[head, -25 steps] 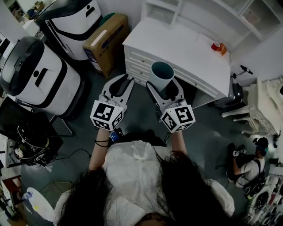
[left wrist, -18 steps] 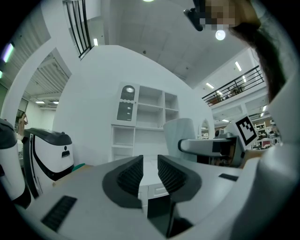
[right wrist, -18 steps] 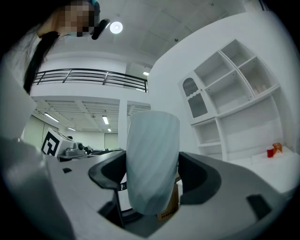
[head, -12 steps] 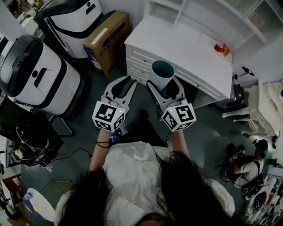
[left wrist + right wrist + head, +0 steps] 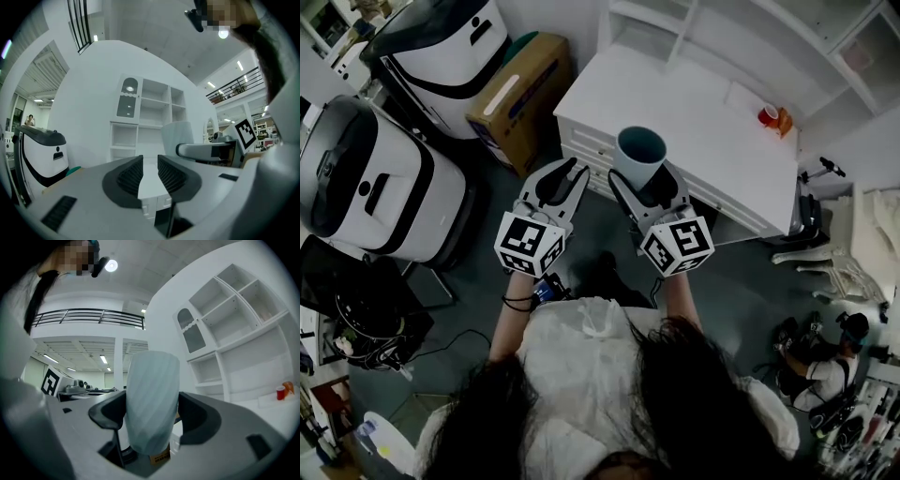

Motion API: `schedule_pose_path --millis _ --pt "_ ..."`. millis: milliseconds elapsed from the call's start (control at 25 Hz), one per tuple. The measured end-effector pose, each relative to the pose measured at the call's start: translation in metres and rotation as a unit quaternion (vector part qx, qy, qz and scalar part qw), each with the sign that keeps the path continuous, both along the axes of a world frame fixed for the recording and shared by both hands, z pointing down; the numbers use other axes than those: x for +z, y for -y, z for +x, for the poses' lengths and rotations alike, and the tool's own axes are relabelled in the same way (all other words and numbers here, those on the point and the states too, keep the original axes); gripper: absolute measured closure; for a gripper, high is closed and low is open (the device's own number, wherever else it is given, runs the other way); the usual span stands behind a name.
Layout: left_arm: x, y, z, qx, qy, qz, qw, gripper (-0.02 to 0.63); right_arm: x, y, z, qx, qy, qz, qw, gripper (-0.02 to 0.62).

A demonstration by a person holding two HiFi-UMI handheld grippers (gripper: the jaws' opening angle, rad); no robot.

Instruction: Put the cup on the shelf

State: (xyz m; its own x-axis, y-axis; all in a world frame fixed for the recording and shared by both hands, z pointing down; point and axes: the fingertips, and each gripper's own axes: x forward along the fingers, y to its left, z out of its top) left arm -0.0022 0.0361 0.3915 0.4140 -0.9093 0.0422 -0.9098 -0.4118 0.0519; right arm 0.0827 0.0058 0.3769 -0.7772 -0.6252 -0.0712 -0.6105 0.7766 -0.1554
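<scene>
White dresser [image 5: 698,108] stands between cup [image 5: 639,157] and shelf [image 5: 741,37].

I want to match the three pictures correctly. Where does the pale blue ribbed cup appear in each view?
Head view: the pale blue ribbed cup is just above centre, between the right tongs.
Left gripper view: right of centre, in front of the shelves.
Right gripper view: at centre, clamped by the tongs.
Shared landmark: the white open shelf unit.
</scene>
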Motion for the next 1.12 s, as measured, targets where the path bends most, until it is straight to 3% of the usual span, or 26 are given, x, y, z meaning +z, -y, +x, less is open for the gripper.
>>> schedule_pose_path --millis 480,1120 --pt "-0.008 0.113 0.016 -0.009 0.004 0.007 0.9999 0.514 0.002 0.115 0.009 -0.017 0.001 -0.004 1.0 0.252" --pt "0.002 0.175 0.015 -0.013 0.011 -0.01 0.9998 0.514 0.012 0.182 0.005 -0.018 0.012 -0.017 1.0 0.252"
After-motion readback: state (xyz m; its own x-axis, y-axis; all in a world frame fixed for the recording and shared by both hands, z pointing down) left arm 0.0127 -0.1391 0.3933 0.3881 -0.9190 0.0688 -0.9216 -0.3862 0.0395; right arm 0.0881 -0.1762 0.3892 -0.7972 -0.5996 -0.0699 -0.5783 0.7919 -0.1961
